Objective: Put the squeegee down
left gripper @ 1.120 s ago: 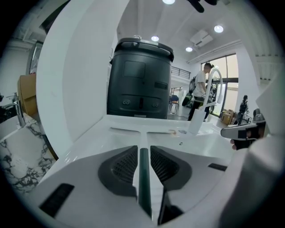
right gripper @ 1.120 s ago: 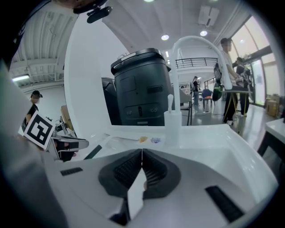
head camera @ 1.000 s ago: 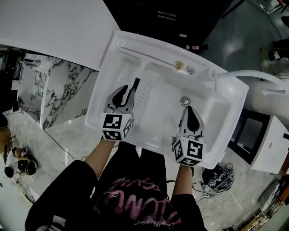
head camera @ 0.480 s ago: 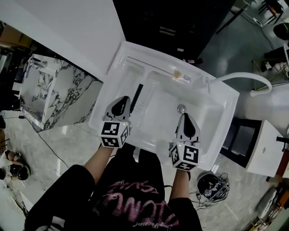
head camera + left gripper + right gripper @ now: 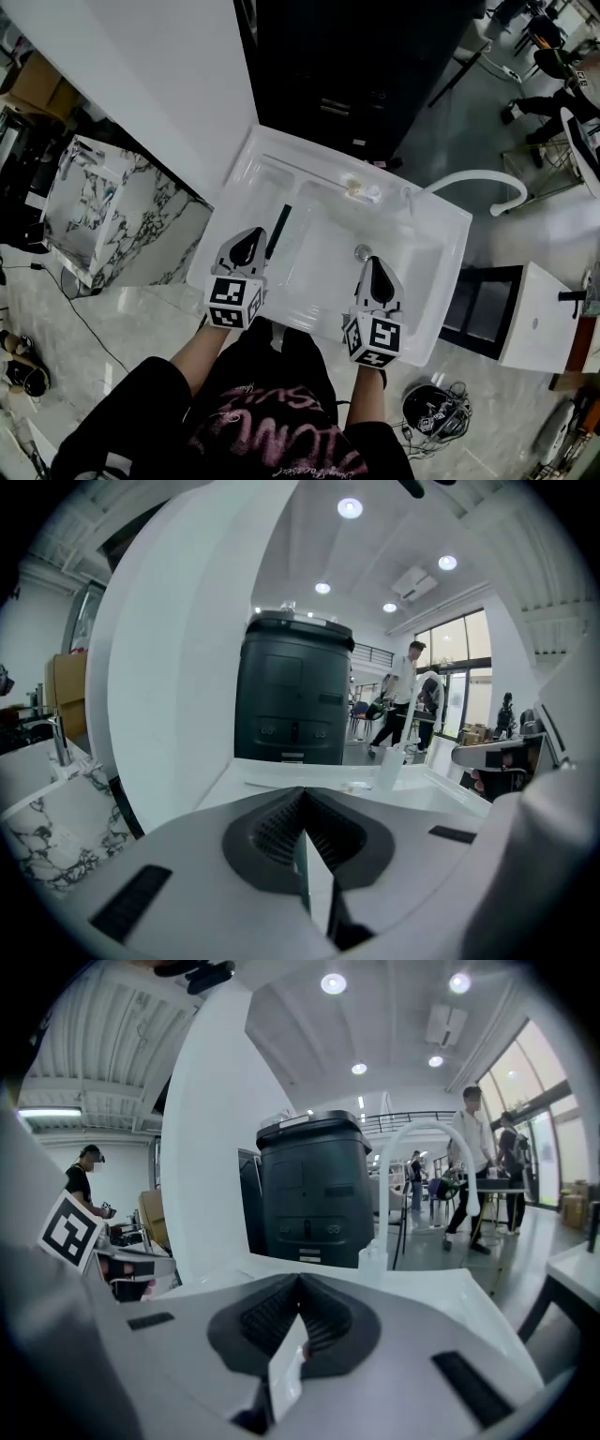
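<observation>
Both of my tongs hang over the near side of the white sink unit (image 5: 431, 300) in the head view. The left gripper (image 5: 249, 240) is over the flat drainboard on the left. The right gripper (image 5: 374, 270) is over the basin, its tip just short of the drain (image 5: 362, 251). The squeegee (image 5: 278, 231), a slim dark bar, lies on the drainboard just beside the left gripper, on its right side, and points away from me toward the back rim. I cannot tell whether the two touch. A white curved faucet (image 5: 473, 178) arches at the far right corner, a small yellowish thing (image 5: 355, 185) sits on the back rim, and a marble-patterned cabinet (image 5: 89, 202) stands off to the left. In the left gripper view, the left gripper (image 5: 302, 803) has its jaws pressed together at the tip, ribbed dark pads meeting with nothing held between them. Past them I see the white sink top, a dark grey unit (image 5: 293, 691) behind it and people (image 5: 405, 691) near the windows. In the right gripper view, the right gripper (image 5: 300, 1288) is likewise closed tight and empty. Beyond it stand the same dark grey unit (image 5: 314, 1194), the faucet (image 5: 412, 1143) arching in front of it, and a small bottle (image 5: 372, 1258) at the faucet's foot. The marker cube (image 5: 70, 1232) of my other tool shows at the left edge, and a person (image 5: 473, 1162) stands on the right.
</observation>
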`<state>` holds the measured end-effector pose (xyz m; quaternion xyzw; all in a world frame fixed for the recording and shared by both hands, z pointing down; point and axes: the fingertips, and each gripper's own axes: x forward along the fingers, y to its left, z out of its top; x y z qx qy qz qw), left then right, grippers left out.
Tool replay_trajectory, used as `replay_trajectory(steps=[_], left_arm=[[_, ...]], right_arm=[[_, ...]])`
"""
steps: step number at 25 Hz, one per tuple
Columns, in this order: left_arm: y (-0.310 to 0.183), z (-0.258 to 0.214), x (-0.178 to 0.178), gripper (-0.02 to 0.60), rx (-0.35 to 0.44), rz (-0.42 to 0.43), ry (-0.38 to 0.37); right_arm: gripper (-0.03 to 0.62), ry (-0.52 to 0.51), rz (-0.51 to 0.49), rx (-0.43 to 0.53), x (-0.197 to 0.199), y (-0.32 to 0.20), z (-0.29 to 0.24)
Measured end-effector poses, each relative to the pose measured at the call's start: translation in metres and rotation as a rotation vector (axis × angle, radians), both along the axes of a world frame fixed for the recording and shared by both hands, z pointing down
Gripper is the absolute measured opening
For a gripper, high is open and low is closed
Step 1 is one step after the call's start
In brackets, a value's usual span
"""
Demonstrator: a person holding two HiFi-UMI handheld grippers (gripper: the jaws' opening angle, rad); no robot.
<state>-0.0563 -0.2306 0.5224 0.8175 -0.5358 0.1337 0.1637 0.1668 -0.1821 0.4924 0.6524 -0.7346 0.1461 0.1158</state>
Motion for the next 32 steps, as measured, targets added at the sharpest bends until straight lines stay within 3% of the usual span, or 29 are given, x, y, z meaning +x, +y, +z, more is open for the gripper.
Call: replay_trajectory(steps=[32], left_arm=[[-0.026, -0.124, 0.01, 0.009, 0.275, 0.03, 0.058]], right_arm=[[0.02, 0.006, -0.016, 0.216, -0.004, -0.025, -0.098]])
